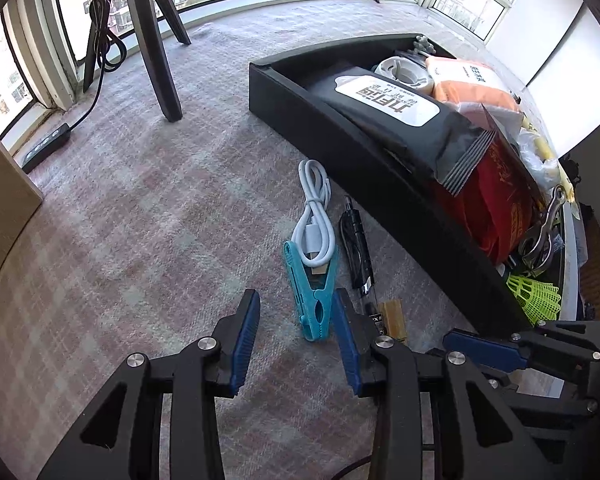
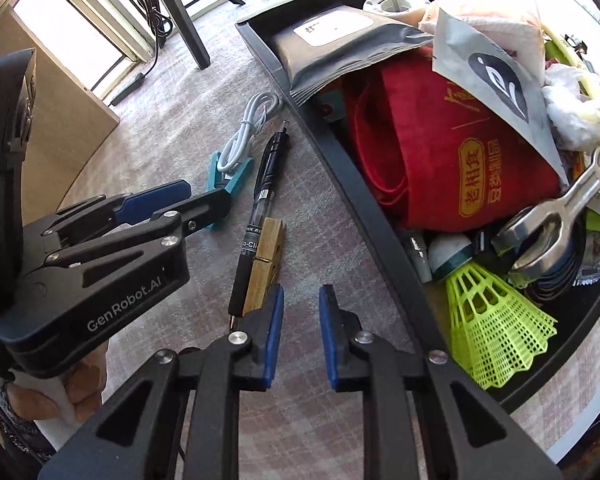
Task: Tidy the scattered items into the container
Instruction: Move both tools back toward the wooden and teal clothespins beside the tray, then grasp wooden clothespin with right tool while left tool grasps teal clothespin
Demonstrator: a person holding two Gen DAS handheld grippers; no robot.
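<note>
A teal clothes peg (image 1: 313, 292) lies on the checked cloth, with a coiled white cable (image 1: 314, 212) across its far end. A black pen (image 1: 358, 252) and a wooden peg (image 1: 393, 318) lie to its right. My left gripper (image 1: 296, 340) is open, its jaws on either side of the teal peg's near end. In the right wrist view my right gripper (image 2: 300, 336) is open and empty, just right of the wooden peg (image 2: 266, 264) and the pen (image 2: 260, 204). The black container (image 2: 364, 200) stands to the right, full of items.
The container holds a red bag (image 2: 440, 152), a black pouch (image 1: 396, 112), a green shuttlecock (image 2: 496, 332), a metal tool (image 2: 560, 216) and a tape roll (image 1: 404, 72). A tripod (image 1: 156, 48) and a power strip (image 1: 46, 148) stand at the far left. A cardboard box (image 2: 68, 120) is at left.
</note>
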